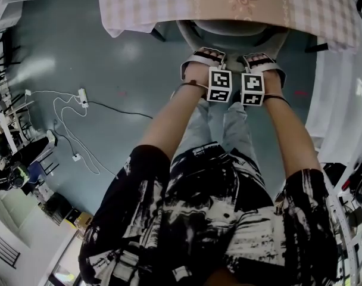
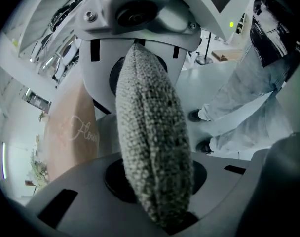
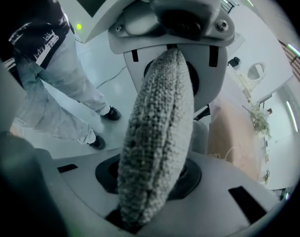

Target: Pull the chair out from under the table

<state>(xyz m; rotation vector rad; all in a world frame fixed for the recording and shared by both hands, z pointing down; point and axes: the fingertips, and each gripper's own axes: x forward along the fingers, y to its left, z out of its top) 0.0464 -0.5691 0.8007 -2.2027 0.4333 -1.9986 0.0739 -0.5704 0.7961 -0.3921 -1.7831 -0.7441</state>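
1. Head view: I saw the left gripper (image 1: 207, 56) and the right gripper (image 1: 259, 59) side by side in the upper middle of the frame. Their marker cubes (image 1: 219, 85) almost touched. Both sat on the top edge of the grey chair (image 1: 231, 37). The chair stood tucked under the table (image 1: 324, 16), whose checked tablecloth (image 1: 169, 2) hung across the top of the frame and hid the seat. At the left, a white power strip (image 1: 83, 97) and its looping cable (image 1: 68, 130) lay on the grey floor (image 1: 127, 64).

2. Left gripper view: the tongs were pinched on the chair's backrest rim (image 2: 152, 132), a nubbly grey fabric edge running down the centre of the frame between the upper and lower jaw. The pink tablecloth (image 2: 71, 132), with pale script on it, hung at the left. The person's pale trousers (image 2: 243, 102) and dark shoes (image 2: 195, 115) showed at the right.

3. Right gripper view: these tongs were likewise clamped on the same woven backrest rim (image 3: 157, 147), which filled the gap between the jaws. The trousers (image 3: 66, 93) and shoes (image 3: 112, 113) stood at the left, and the tablecloth (image 3: 234, 137) at the right.
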